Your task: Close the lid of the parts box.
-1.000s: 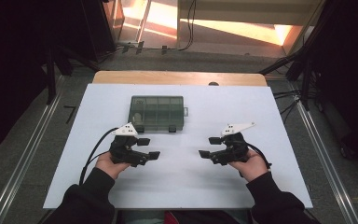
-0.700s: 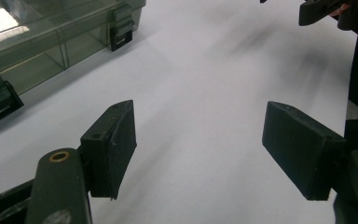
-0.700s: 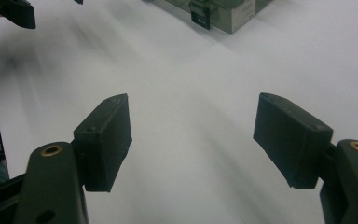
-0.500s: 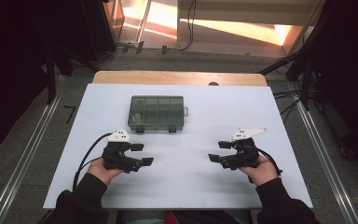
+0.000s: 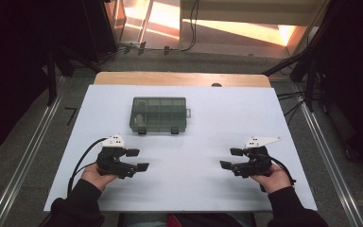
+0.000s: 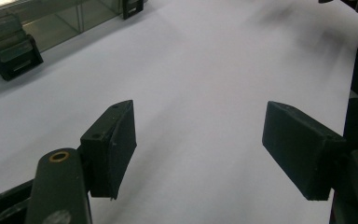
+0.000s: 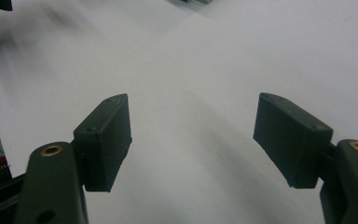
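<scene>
**Both grippers held wide apart, jaws spread**

The left gripper is held low near the table's front-left corner, its jaws parted with nothing between. The right gripper is held near the front-right corner, likewise spread and empty, jaws pointed inward.

- Setting: a recording lab or studio.
- Evidence: white table on bare grey floor, floor rails, trailing cables, dark stands.
</scene>
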Action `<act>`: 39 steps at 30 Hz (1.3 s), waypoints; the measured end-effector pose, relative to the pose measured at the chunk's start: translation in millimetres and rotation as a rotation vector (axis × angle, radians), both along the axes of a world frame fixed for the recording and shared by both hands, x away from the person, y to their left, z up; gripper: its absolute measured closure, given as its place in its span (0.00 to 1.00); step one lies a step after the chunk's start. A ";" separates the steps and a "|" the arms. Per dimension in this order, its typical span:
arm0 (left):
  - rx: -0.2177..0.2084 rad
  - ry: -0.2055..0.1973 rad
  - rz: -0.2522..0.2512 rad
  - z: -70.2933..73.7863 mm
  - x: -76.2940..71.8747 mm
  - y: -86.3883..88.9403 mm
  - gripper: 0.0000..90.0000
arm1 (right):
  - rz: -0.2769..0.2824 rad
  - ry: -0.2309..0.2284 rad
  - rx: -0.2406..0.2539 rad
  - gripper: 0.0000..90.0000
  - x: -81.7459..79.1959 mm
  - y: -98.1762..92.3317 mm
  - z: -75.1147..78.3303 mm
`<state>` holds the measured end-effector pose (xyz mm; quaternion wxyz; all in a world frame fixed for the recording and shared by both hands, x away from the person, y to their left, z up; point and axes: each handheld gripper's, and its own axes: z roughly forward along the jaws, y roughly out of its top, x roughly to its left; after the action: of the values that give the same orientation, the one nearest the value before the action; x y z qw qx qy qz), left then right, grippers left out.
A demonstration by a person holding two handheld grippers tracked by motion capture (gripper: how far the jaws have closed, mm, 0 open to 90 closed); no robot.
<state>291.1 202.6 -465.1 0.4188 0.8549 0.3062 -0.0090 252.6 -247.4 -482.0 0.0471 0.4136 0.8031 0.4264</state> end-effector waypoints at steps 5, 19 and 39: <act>-0.002 0.002 0.013 -0.4 -1.1 7.5 0.29 | -0.015 0.004 0.002 0.28 -5.1 -7.1 -2.7; -0.012 0.017 0.042 -3.3 7.5 14.2 0.29 | -0.047 0.009 -0.012 0.28 -6.3 -19.2 -9.7; -0.017 0.011 0.035 -2.4 6.1 14.5 0.29 | -0.028 0.023 -0.008 0.28 -6.2 -14.3 -12.0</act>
<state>297.2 217.1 -467.5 0.4244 0.8458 0.3232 -0.0090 246.3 -261.7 -493.9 0.0458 0.4296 0.7994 0.4176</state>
